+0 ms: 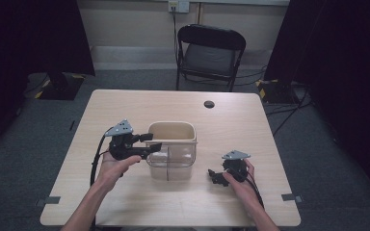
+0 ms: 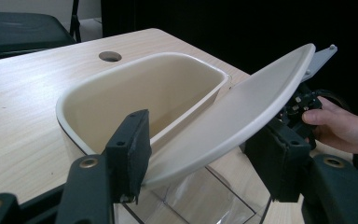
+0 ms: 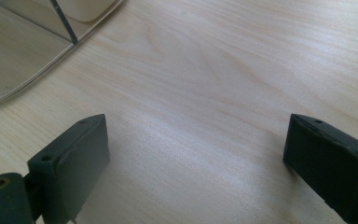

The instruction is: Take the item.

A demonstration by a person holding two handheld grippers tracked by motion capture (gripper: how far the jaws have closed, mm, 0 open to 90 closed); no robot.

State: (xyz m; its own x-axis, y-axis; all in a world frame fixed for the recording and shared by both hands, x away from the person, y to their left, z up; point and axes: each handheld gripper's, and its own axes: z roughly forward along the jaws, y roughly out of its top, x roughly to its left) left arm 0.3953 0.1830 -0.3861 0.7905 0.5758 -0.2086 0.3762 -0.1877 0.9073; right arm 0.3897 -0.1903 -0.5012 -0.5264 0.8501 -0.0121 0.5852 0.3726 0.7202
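Overhead and both close gripper views share the table [image 1: 125, 103].

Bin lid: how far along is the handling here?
Done: the left tongs are shut on the cream lid, tilted open over the clear bin and its cream liner. In hand: holding it. Left: the right tongs, open, rest on the table, unused.

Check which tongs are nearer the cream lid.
Left. The left tongs are shut on the cream lid over the bin; the right tongs lie open on the table, apart.
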